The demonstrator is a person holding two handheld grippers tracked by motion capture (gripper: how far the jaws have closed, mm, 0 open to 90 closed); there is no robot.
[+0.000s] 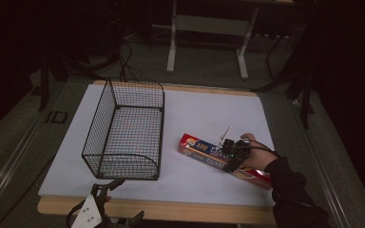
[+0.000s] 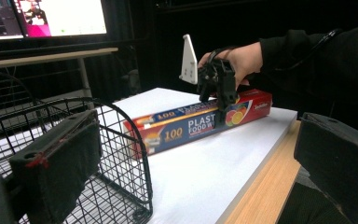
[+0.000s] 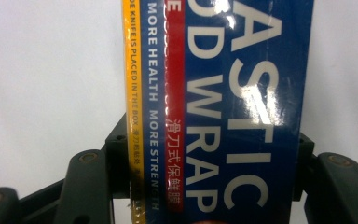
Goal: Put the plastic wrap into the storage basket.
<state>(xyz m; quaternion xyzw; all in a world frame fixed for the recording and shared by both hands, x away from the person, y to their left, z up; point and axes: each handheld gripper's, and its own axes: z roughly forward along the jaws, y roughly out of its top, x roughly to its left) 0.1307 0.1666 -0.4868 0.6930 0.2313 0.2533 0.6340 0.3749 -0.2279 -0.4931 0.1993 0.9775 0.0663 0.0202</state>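
Note:
A long red and blue plastic wrap box lies flat on the white mat, right of centre. My right gripper comes down on the box's middle from above and is shut on it. In the right gripper view the black pads press both long sides of the box. The left gripper view shows the same grip on the box from the side. My left gripper hovers over the table's near edge, in front of the basket. Its jaws stand wide apart and hold nothing.
A black wire basket stands on the left half of the white mat, with its near corner close to my left jaw. A wooden table edge runs along the front. A lit monitor stands beyond the table.

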